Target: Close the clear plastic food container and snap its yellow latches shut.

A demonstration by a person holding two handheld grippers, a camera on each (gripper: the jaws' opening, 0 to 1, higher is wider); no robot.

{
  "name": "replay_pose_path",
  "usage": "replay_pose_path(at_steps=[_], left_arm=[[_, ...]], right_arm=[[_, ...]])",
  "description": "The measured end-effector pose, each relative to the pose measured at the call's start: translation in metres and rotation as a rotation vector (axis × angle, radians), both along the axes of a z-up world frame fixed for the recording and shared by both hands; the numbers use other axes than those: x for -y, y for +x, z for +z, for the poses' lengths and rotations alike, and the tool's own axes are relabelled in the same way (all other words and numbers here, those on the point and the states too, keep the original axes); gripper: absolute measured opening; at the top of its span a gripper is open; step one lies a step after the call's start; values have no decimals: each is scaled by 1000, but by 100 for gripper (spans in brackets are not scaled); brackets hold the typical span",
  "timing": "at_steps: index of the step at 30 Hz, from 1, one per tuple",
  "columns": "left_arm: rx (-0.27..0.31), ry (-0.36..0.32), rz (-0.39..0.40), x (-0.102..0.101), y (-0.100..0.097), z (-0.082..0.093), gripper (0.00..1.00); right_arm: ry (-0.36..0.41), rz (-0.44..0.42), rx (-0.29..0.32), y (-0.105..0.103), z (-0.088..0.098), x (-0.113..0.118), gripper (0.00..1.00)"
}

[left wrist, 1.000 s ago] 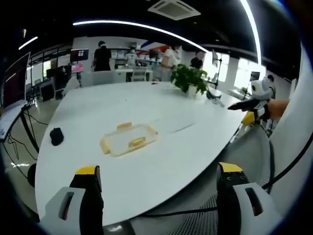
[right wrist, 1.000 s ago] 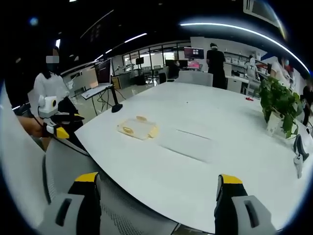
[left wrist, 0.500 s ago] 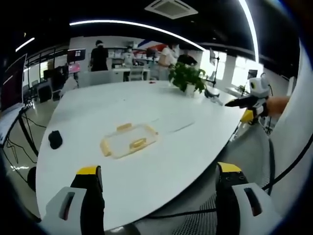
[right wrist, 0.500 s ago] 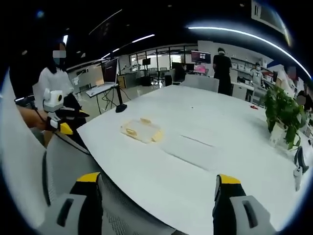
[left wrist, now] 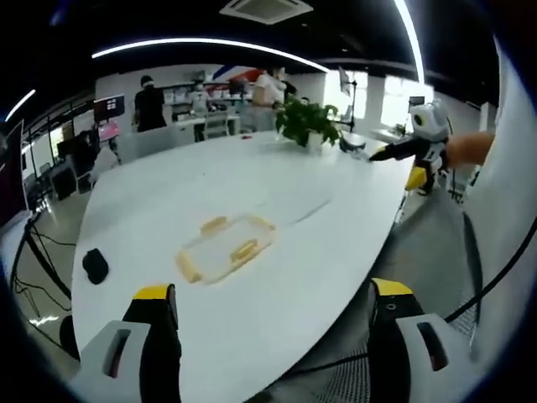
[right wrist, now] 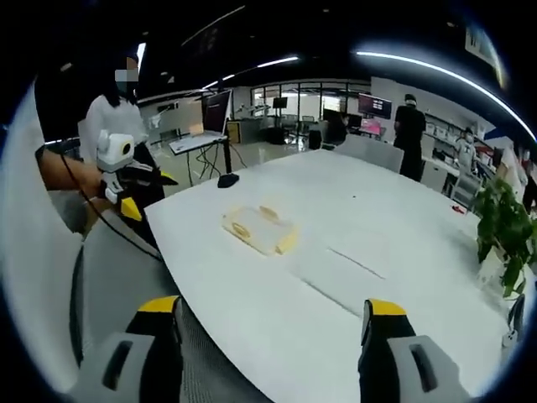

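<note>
Left gripper view, container spot: the clear plastic food container [left wrist: 225,249] sits on the white desk [left wrist: 277,277], well ahead of the left tool [left wrist: 270,336] and a bit toward its left jaw, nothing touching it.
Left gripper view, tool state: jaws wide apart, empty, hanging off the near desk edge.
Left gripper view, container heading: flat on the desk, long axis slanting from near-left up to far-right.
Left gripper view, container look: see-through body, yellow latches [left wrist: 244,249] around the rim; can't tell if they're snapped.
Left gripper view, extras: a black mouse [left wrist: 95,265] left of the container, a potted plant [left wrist: 306,124] far behind it, and the right tool [left wrist: 401,153] off past the desk's right edge.
Right gripper view, container spot: same container [right wrist: 260,230], well beyond the right tool [right wrist: 270,334], toward its left jaw.
Right gripper view, tool state: jaws spread, holding nothing.
Right gripper view, container heading: long axis runs upper-left to lower-right.
Right gripper view, extras: left tool [right wrist: 138,186] left of the container, off the desk.
</note>
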State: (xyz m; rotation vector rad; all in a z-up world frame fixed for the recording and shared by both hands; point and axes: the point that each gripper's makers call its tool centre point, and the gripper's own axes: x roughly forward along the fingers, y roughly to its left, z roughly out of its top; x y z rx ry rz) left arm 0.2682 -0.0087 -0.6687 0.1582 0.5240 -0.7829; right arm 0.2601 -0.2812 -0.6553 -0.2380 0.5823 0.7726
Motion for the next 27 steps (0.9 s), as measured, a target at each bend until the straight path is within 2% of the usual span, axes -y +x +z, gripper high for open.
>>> replay_pose_path(at_steps=[8,13,19,22,25,27], left_arm=[[14,56,-60,-1,12,-1,92],[-2,88,-119,2,17,-4,92],[-33,98,-163,3,22,-8,92],[-30,112,-183,5,25,-8,92],[-34,134,-204,2,29,-10,88],[-37,104,-192,1,37,-6,84]], right_arm=[[-19,56,8,13,1,-12,87],[-57,118,20,24,1,-22,86],[-68,167,26,36,3,-35,86],[-78,195,32,44,4,-41,86],[-98,225,36,50,2,-46,84],[-110,250,54,55,3,-52,83]])
